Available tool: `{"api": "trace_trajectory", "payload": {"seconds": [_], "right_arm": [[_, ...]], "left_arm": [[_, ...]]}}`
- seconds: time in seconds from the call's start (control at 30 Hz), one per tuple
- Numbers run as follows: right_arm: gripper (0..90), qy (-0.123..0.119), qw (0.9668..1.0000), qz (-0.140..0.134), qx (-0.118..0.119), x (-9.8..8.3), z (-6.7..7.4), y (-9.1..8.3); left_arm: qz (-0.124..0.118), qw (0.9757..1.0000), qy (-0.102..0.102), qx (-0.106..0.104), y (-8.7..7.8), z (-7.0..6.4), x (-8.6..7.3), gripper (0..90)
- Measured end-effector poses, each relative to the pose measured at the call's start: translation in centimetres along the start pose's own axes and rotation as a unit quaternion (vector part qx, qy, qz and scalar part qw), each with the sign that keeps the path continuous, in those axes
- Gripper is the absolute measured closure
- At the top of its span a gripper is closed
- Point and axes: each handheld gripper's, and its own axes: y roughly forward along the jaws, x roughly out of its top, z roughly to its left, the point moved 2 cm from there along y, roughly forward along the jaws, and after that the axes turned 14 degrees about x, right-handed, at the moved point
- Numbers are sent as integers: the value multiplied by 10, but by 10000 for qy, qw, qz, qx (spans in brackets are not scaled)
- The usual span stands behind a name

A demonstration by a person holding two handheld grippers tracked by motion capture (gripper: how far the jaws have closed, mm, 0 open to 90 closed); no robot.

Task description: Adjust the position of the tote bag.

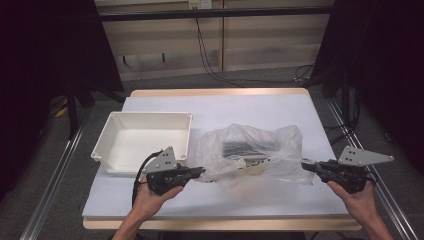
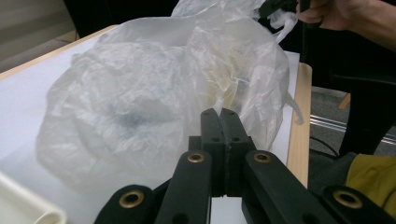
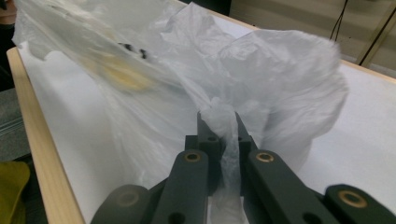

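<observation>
Clearly the clear plastic bag (image 1: 252,152) is the thing in hand: it sits near the middle of the white desk (image 1: 260,107), stretched between the two grippers, with a dark flat object (image 1: 247,146) and something pale lying inside it. The film looks thin, limp and crinkly, so I judge it light in itself, slippery under hard pads and easy to tear if pulled hard; whatever is inside probably carries most of the weight and may slide as the bag tilts. The gathered edges at either end seem the sensible places to take hold, and that is where both grips are.

The left gripper (image 1: 200,171) has its fingers pressed together on a corner of the film at the bag's left end. The right gripper (image 1: 306,165) has its fingers clamped on a twisted strip of film at the right end.

To the left of the bag, just beside it, stands an open white bin (image 1: 114,160).

The high view gives the layout: bag, bin and both hands. The left gripper view shows its fingers (image 2: 212,128) meeting tightly with just a wisp of film at their tips. The right gripper view shows the strip of plastic (image 3: 229,140) running down between its fingers, and a yellowish patch (image 3: 119,74) inside the bag.
</observation>
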Motion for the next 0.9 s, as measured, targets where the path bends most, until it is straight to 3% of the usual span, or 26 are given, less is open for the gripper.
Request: {"api": "trace_trajectory", "payload": {"seconds": [0.2, 0.3, 0.53, 0.67, 0.9], "right_arm": [[891, 47, 9997, -56, -221, 9, -12, -7], [892, 44, 9992, 26, -406, 14, -20, -9], [893, 89, 9983, -13, -578, 28, -40, -14], [895, 102, 9986, -104, -514, 30, -44, -7], [895, 102, 9994, -105, -320, 25, -38, 8]], "left_arm": [[8, 9996, -164, 238, -8, 14, -5, 900], [23, 9994, -184, 288, -11, 19, -6, 900], [7, 9986, -344, 401, -14, 27, -9, 900], [97, 9989, -343, 304, -10, 25, -14, 900], [264, 9993, -268, 42, -1, 17, -22, 864]]}}
